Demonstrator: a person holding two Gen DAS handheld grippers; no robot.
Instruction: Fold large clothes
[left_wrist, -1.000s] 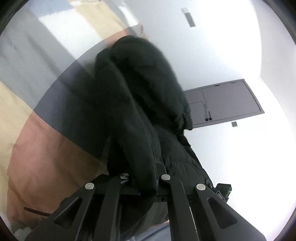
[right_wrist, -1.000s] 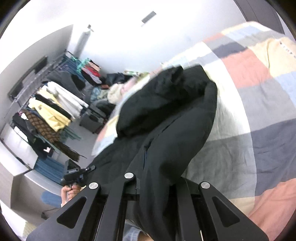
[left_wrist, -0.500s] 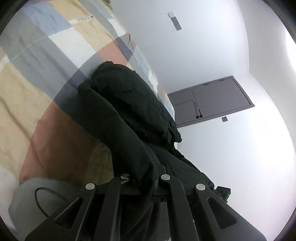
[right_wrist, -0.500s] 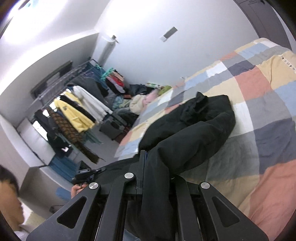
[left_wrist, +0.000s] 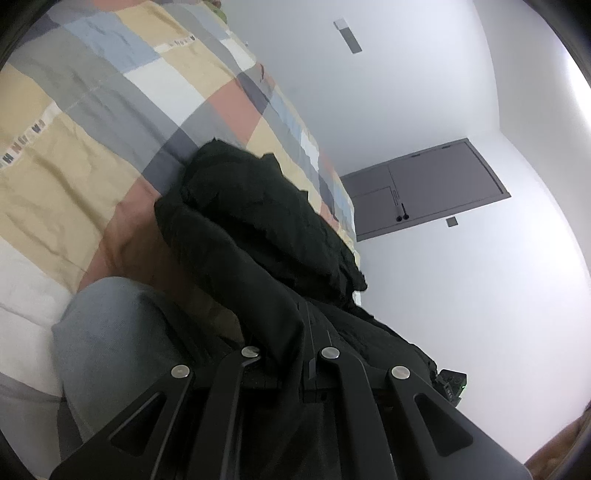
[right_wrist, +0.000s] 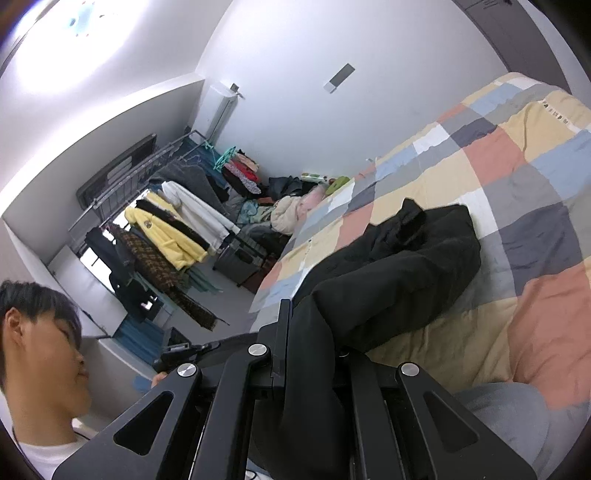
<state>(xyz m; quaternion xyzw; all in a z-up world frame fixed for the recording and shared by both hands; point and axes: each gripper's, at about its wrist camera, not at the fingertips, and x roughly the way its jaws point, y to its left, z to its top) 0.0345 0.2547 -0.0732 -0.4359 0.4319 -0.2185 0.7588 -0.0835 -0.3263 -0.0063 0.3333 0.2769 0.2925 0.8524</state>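
A large black padded jacket (left_wrist: 258, 221) lies bunched on a bed with a checked quilt (left_wrist: 110, 110). My left gripper (left_wrist: 291, 354) is shut on one edge of the jacket, which drapes over the jaws. In the right wrist view the jacket (right_wrist: 406, 266) stretches from the quilt (right_wrist: 535, 184) back to my right gripper (right_wrist: 310, 347), which is shut on another edge. The fingertips of both grippers are hidden by black fabric.
A grey-trousered knee (left_wrist: 110, 350) rests on the near edge of the bed, also in the right wrist view (right_wrist: 509, 417). A clothes rack (right_wrist: 159, 229) with hanging garments stands by the far wall. A person's head (right_wrist: 37, 339) is at the left. A grey door (left_wrist: 424, 188) is behind the bed.
Both grippers have pulled back and up from the bed with the jacket edges held. The jacket's far part has settled lower onto the quilt, and more of the bed shows.
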